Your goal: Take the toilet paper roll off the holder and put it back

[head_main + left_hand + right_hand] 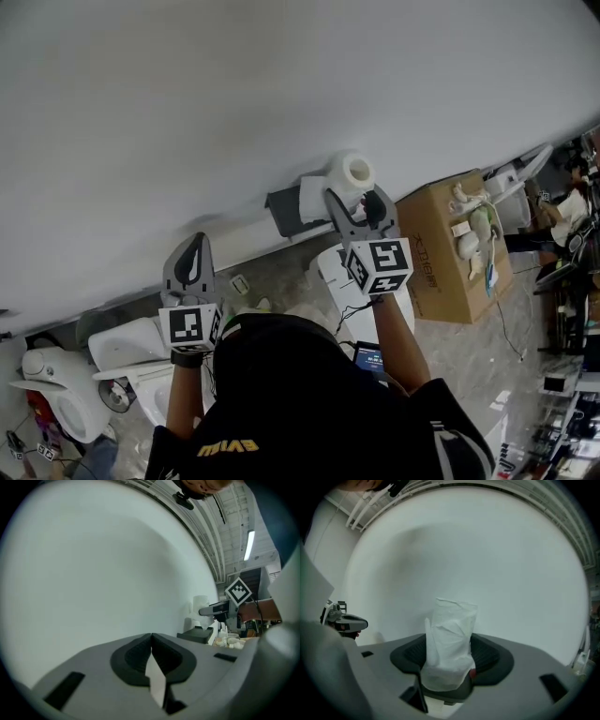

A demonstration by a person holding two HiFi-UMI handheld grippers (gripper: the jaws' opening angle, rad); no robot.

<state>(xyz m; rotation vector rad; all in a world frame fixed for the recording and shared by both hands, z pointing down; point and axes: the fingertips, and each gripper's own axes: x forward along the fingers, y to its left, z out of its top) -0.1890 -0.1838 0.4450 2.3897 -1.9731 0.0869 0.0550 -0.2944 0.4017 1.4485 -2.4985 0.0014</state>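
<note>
In the right gripper view the white toilet paper roll stands upright between the dark pads, and my right gripper is shut on it. In the head view this gripper holds the roll close to the white wall, just right of the dark grey holder. A loose sheet of paper hangs between roll and holder. My left gripper stays off to the left near the wall, its jaws shut with nothing in them. From the left gripper view the roll and holder show at the right.
A cardboard box with white objects on it stands on the floor right of the holder. White toilet fixtures sit at the lower left. Cluttered shelves and gear fill the right edge. The wall lies directly ahead.
</note>
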